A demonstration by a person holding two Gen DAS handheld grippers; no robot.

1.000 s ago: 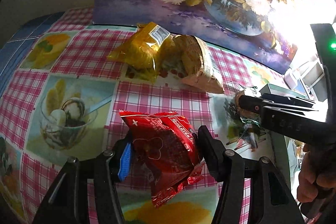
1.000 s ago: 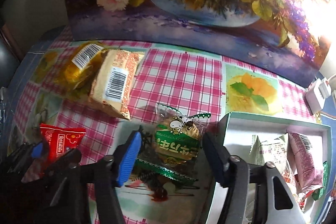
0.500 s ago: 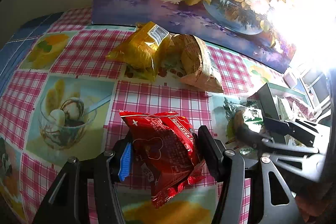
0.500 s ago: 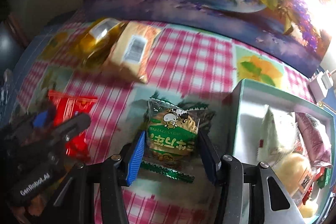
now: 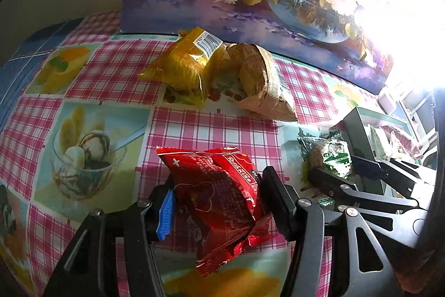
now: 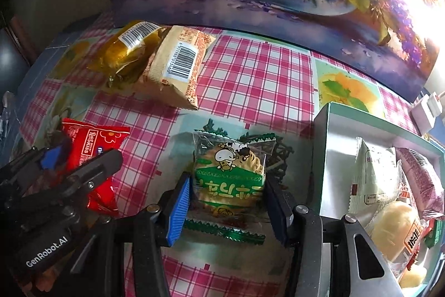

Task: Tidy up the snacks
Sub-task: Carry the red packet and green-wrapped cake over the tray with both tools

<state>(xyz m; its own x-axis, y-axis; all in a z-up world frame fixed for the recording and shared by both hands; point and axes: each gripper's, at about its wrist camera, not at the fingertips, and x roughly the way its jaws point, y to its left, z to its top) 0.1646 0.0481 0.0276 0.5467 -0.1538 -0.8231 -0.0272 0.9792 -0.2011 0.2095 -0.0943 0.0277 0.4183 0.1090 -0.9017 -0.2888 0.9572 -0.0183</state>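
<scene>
On tablecloth | left hand-held gripper pinching red "Kiss" packet | right hand-held gripper clasping green cow-label biscuit

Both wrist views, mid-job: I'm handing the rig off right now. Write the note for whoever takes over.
Left tool: shut on the red packet.
Right tool: shut on the green biscuit packet, beside the box.
Box, to the right: several snacks already inside.
Still on the table: yellow packet and tan packet, touching, near the floral backdrop.
Left to do: box both held packets, then those two.
</scene>
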